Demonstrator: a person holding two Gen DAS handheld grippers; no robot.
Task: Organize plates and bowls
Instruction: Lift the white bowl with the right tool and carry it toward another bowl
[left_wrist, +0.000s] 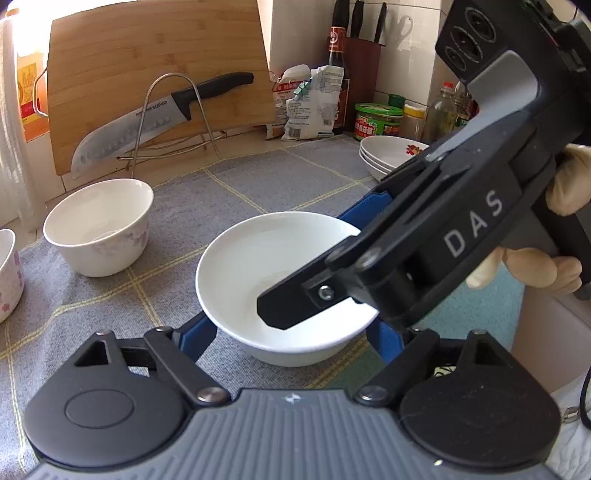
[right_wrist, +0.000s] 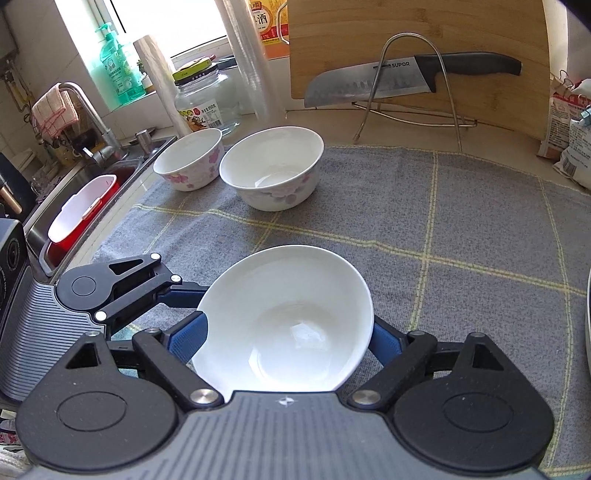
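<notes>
A plain white bowl (left_wrist: 255, 258) (right_wrist: 291, 291) sits low over the grey checked cloth (right_wrist: 461, 229). My left gripper (left_wrist: 290, 326) is shut on it, its blue fingers (left_wrist: 197, 338) pressing the bowl's lower sides; one of its fingers (right_wrist: 181, 295) shows at the bowl's left rim in the right wrist view. My right gripper (right_wrist: 288, 326) (left_wrist: 310, 262) straddles the same bowl from the right. Its jaws stand open, with the pads close beside the rim. Two floral bowls (right_wrist: 188, 162) (right_wrist: 273, 166) stand apart at the cloth's far left. A stack of plates (left_wrist: 391, 151) rests at the far right.
A cutting board (left_wrist: 155, 74) and a large knife (left_wrist: 159, 118) lean in a wire rack at the back. Jars, bottles and bags (left_wrist: 376, 122) line the back right. A sink (right_wrist: 85, 210) with a red tub lies left of the cloth. A gloved hand (left_wrist: 569, 181) holds the right gripper.
</notes>
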